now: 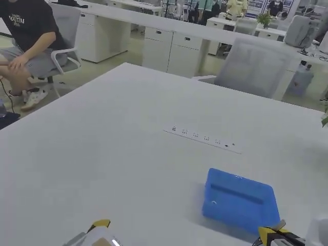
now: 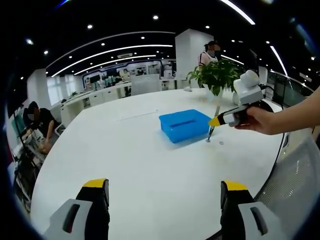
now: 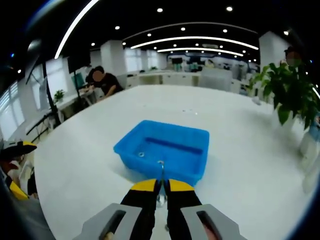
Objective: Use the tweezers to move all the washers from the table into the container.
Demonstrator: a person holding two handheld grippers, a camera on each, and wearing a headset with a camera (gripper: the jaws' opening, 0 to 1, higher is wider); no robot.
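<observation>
right gripper view: got the right tool point(image 3: 161, 192) clamped on the tweezers point(image 3: 161, 172), tips down just beside the blue container point(image 3: 185, 172), probably for a pickup. can spot one washer point(image 3: 141, 154) inside. got the left tool point(image 2: 164, 186) spread wide, empty, parked aside.

No writing can be read with any certainty. The seated person's black T-shirt point(image 1: 16, 20) carries a line of white print across the chest (capital letters, too blurred to spell out). The socket strip point(image 1: 202, 137) set into the tabletop point(image 1: 102, 154), toward its far edge, bears small dark marks too tiny to read. The posters point(image 1: 254, 5) on the far wall are only coloured smears.
</observation>
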